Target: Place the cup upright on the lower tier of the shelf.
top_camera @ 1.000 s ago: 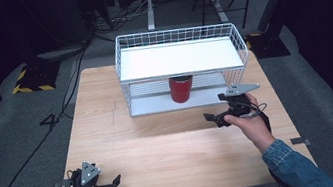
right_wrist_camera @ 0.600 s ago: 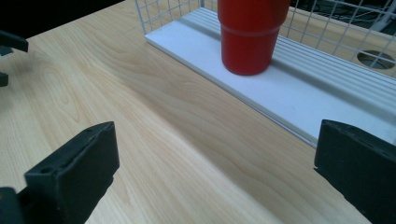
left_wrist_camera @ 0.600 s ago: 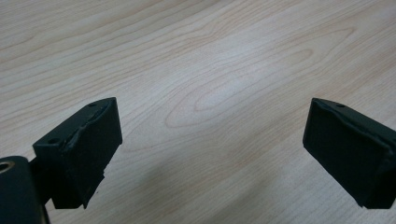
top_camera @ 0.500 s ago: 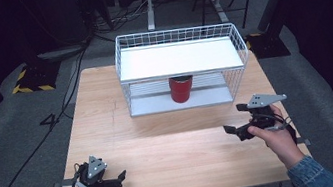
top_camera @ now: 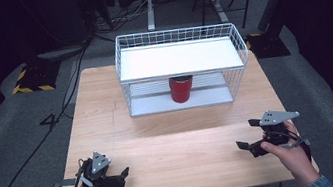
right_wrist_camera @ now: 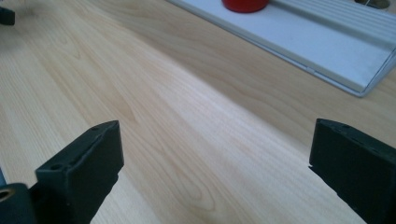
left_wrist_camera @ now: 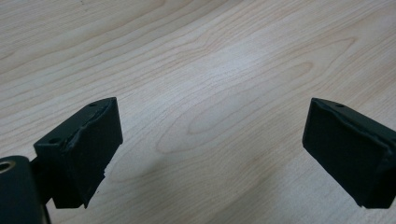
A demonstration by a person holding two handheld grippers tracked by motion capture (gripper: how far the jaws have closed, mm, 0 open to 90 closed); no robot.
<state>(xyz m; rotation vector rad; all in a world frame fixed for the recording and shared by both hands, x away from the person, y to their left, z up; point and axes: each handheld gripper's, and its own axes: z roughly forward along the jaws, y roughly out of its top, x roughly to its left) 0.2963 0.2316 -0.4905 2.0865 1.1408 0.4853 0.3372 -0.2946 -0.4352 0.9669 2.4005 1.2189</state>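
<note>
Both my claws rest low near my edge of the wooden table (top_camera: 171,138), and neither holds anything. My right claw (top_camera: 249,144) has its jaws apart; they have just been closing a little, with nothing but bare wood between them. My left claw (top_camera: 121,175) sits near the table's left corner, jaws wide apart over bare wood too.

The red cup (top_camera: 181,88) stands upright on the lower shelf of the white wire rack (top_camera: 181,68) at the far side of the table, well apart from both claws. From my right gripper view its base (right_wrist_camera: 244,4) shows on the shelf's pale floor. I judge the placing done: the cup is set down and let go, and little seems left beyond resting my hands.

Nothing lies on the wood between me and the rack. The rack's upper shelf hangs just over the cup, so any reach back in would have to go low under it.
</note>
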